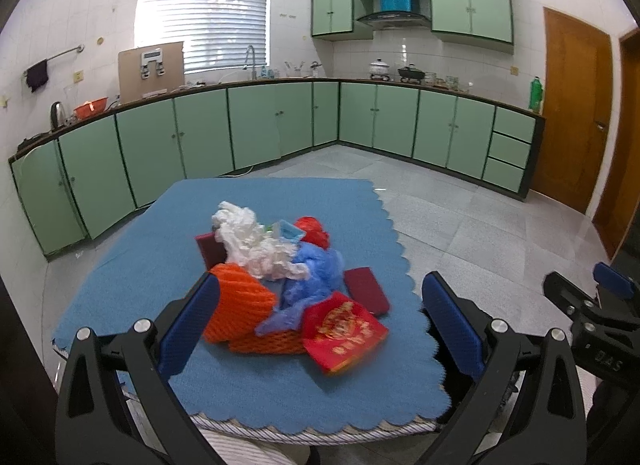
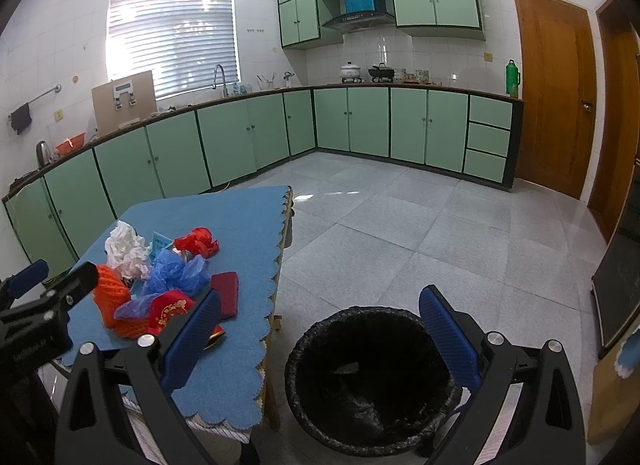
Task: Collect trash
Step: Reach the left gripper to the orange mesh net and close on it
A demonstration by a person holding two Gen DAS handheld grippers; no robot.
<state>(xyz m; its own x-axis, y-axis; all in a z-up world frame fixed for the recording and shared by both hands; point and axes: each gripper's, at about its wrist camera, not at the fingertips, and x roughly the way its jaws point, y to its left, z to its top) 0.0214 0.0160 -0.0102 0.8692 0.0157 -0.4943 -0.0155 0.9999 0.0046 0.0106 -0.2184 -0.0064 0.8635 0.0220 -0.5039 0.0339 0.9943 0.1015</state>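
Note:
A pile of trash lies on the blue table mat (image 1: 132, 285): orange foam netting (image 1: 240, 305), a red printed packet (image 1: 344, 331), a blue plastic bag (image 1: 312, 277), crumpled white plastic (image 1: 252, 241), a dark red pouch (image 1: 366, 291) and a red crumpled bag (image 1: 314, 231). My left gripper (image 1: 320, 329) is open and empty, just above the near side of the pile. My right gripper (image 2: 320, 337) is open and empty, above a bin with a black liner (image 2: 372, 377) on the floor to the right of the table. The pile shows in the right wrist view too (image 2: 160, 277).
Green kitchen cabinets (image 1: 256, 125) run along the far walls under a counter with a sink, pots and a kettle. Brown wooden doors (image 1: 572, 105) stand at the right. Grey tiled floor (image 2: 400, 217) lies between the table and the cabinets.

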